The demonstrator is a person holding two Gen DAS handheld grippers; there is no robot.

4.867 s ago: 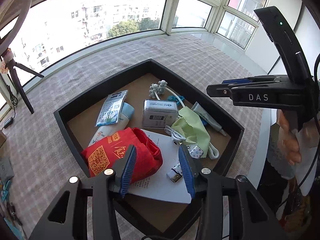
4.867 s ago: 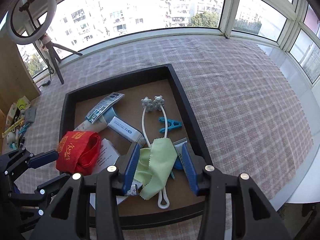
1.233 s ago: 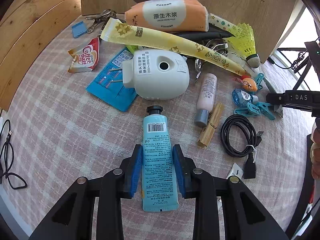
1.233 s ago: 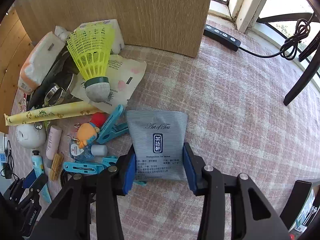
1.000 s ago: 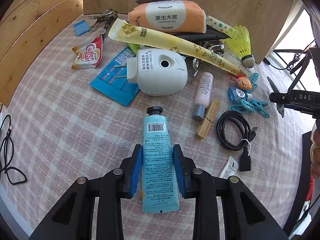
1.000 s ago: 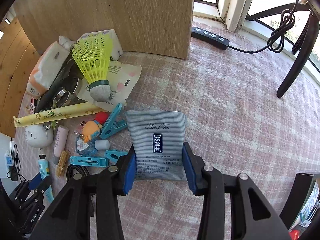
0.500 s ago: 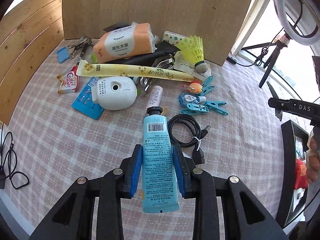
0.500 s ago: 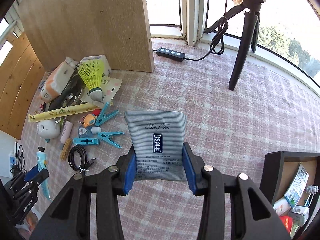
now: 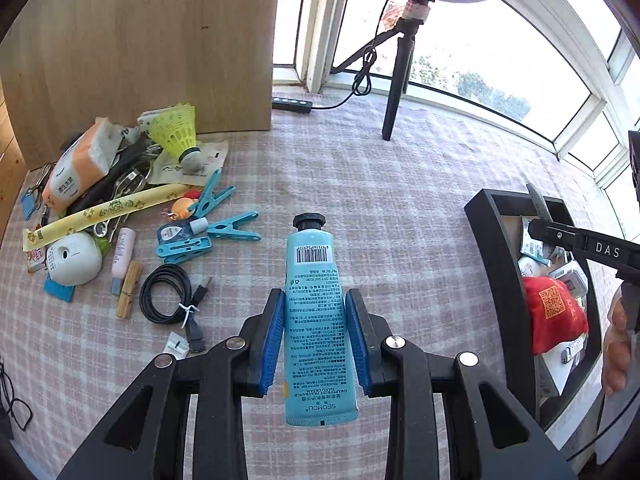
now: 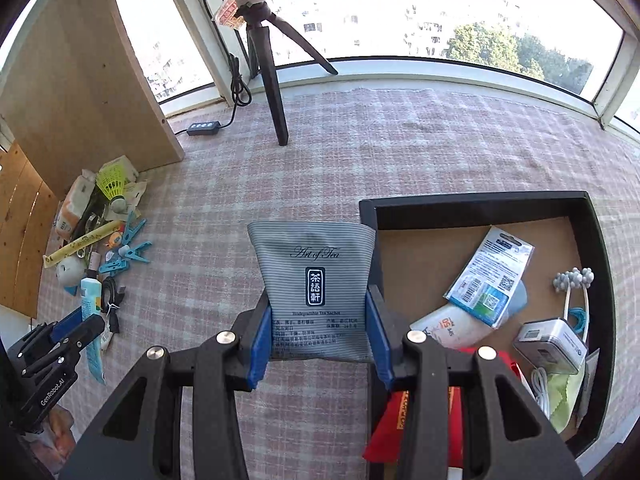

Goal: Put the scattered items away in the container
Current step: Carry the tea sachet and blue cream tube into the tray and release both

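- While both grippers are loaded, each is held in the air above the checked cloth, with the pile of loose items off to the left and the black tray to the right.
- Left gripper: jaws clenched on the blue hand-cream tube, blue pads against its two sides, black cap pointing away from the camera, barcode face up.
- Right gripper: jaws clenched on the grey striped tea sachet, gripped by its lower half; the sachet's right edge overlaps the tray's near-left corner in the right wrist view.
- Tray contents, right wrist view: white tube under a blue-and-white packet, small silver box, red pouch, green cloth, white cable.
- Loose items on the cloth, left wrist view: yellow shuttlecock, orange tissue pack, blue clothes pegs, coiled black cable, wooden peg, white rounded object, long yellow sachet.
- A tripod leg stands on the cloth well beyond the tube; a wooden board stands behind the pile.
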